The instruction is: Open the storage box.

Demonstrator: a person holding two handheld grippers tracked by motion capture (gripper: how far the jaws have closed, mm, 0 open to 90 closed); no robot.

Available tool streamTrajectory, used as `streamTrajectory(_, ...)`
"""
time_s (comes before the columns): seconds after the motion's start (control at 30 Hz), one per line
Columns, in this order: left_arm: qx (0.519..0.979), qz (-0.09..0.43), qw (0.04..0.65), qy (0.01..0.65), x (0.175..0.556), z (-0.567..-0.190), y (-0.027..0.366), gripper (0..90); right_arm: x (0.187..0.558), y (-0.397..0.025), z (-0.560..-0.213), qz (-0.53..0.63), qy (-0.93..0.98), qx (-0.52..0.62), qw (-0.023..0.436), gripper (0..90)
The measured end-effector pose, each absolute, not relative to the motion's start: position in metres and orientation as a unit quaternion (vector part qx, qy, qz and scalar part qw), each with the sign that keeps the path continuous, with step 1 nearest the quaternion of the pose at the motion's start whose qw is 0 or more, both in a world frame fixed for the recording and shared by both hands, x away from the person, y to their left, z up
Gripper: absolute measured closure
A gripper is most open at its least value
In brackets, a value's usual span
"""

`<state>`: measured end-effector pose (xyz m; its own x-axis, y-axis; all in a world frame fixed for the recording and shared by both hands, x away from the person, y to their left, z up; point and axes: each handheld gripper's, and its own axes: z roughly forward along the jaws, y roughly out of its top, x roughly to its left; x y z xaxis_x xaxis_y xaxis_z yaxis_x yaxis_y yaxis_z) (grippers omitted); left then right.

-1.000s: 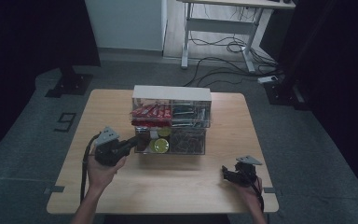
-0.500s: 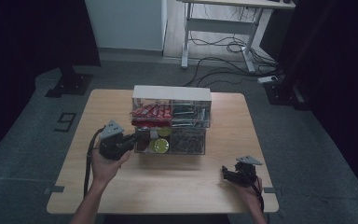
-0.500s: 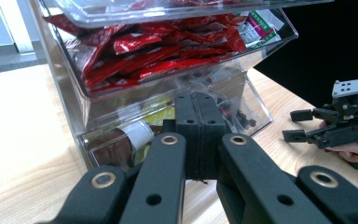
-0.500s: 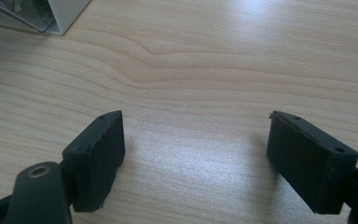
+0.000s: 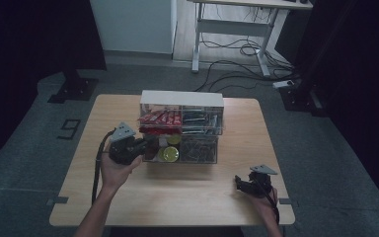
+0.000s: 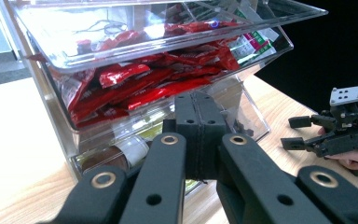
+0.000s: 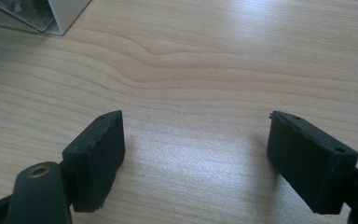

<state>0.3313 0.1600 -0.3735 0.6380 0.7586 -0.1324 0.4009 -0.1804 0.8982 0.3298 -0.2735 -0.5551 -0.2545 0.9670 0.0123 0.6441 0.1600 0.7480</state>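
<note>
We see a wooden surface (image 5: pixel 187 192) carrying a clear drawer cabinet (image 5: pixel 181 127). Our left gripper (image 5: pixel 145 145) sits against the cabinet's lower left drawer (image 6: pixel 135 149), its jaws pressed together right at the drawer front; we cannot tell whether anything is pinched between them. Just above the left gripper, the upper drawer holds red packets (image 6: pixel 144 84). Beyond it in the lower drawer lie yellow round tins (image 5: pixel 169 153). Our right gripper (image 7: pixel 196 154) rests low over bare wood, well apart from the cabinet, jaws spread wide.
</note>
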Motion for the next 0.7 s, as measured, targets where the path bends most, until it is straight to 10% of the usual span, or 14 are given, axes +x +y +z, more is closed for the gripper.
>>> streamTrajectory(0.7,0.750,0.161,0.512,0.388,0.345,-0.365,0.154,90.0,0.330,-0.274,-0.555,0.328,0.721,0.559,0.246,19.2)
